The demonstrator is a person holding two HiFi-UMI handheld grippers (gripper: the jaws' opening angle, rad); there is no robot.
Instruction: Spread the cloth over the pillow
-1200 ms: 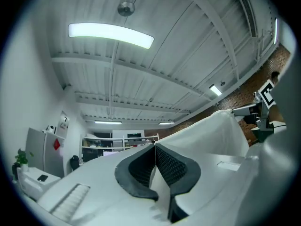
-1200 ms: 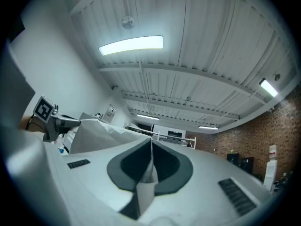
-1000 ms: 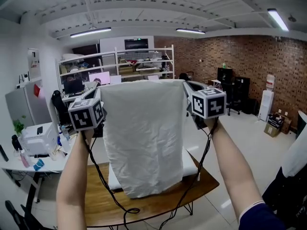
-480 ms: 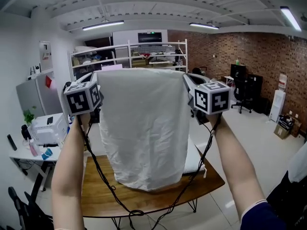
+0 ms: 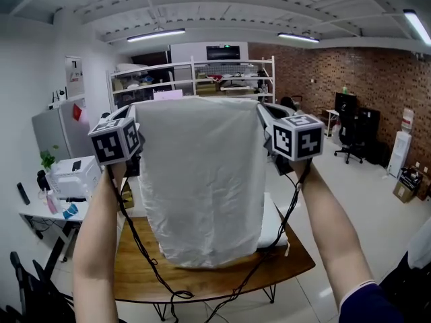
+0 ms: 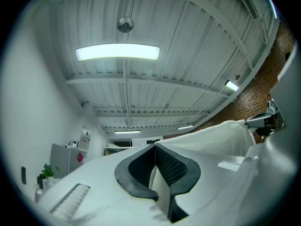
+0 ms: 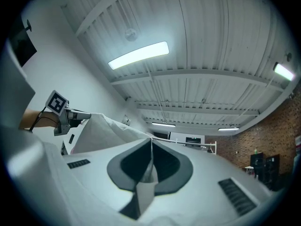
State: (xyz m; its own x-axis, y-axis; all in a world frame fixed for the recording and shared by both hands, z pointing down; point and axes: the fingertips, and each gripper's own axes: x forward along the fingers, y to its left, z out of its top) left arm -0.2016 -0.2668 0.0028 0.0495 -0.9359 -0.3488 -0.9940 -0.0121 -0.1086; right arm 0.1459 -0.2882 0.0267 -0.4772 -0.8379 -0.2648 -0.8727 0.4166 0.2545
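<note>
A white cloth (image 5: pixel 202 180) hangs stretched in the air between my two grippers, raised at head height. My left gripper (image 5: pixel 137 116) is shut on its top left corner, and my right gripper (image 5: pixel 259 116) is shut on its top right corner. The left gripper view shows the cloth (image 6: pixel 160 192) pinched between the dark pads (image 6: pixel 174 166). In the right gripper view a fold of cloth (image 7: pixel 146 187) sits between the shut pads (image 7: pixel 164 164). The white pillow (image 5: pixel 269 224) lies on the wooden table (image 5: pixel 202 281) below, mostly hidden behind the hanging cloth.
Black cables (image 5: pixel 145 261) trail from both grippers down over the table. A white desk (image 5: pixel 40 210) with a printer stands at the left, shelving (image 5: pixel 195 76) at the back, a brick wall (image 5: pixel 357 79) and office chairs at the right.
Both grippers have lifted the cloth higher, and its lower edge now hangs a little farther above the table. The grip on both corners is unchanged.
</note>
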